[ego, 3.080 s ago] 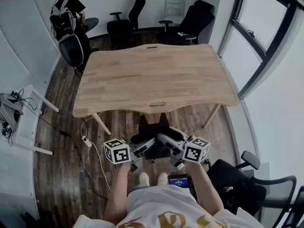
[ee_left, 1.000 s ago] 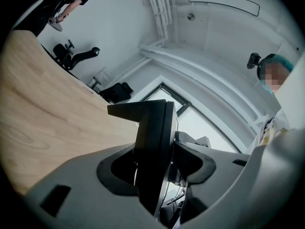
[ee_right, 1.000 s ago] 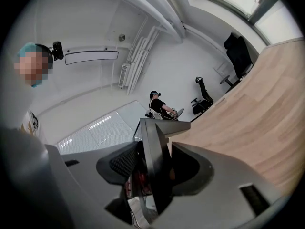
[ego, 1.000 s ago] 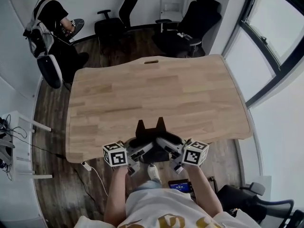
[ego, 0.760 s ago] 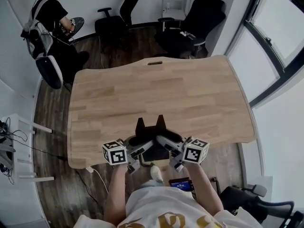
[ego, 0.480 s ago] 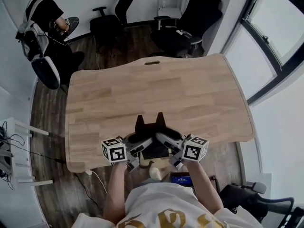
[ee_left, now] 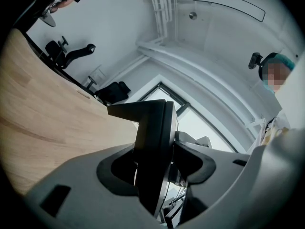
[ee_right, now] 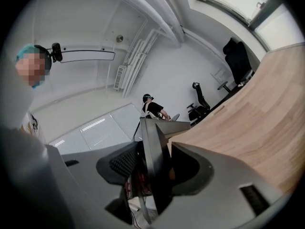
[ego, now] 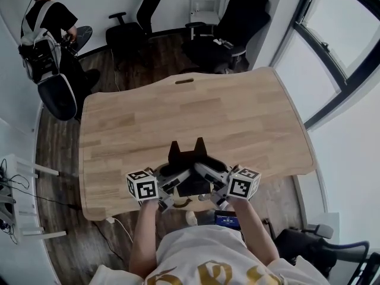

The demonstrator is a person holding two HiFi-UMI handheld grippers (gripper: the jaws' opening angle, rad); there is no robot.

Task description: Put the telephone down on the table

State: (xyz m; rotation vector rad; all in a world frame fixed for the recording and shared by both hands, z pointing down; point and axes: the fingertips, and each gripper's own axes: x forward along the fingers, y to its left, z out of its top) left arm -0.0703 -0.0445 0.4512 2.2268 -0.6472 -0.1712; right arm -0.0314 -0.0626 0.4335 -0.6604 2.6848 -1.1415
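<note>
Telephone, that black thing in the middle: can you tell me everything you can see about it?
The telephone is all black and looks like hard plastic, with two pointed horns sticking up at its far end. The left gripper and the right gripper hold it from either side, each with its jaws shut on a thin dark edge. It hangs over the near edge of the wooden table; whether it touches the wood can't be told.

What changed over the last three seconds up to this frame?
The telephone, clamped between the left hand-held gripper and the right hand-held gripper, was carried forward from above the floor to above the near edge of the table. Both grips stayed shut on it, and the tabletop stayed as it was.
</note>
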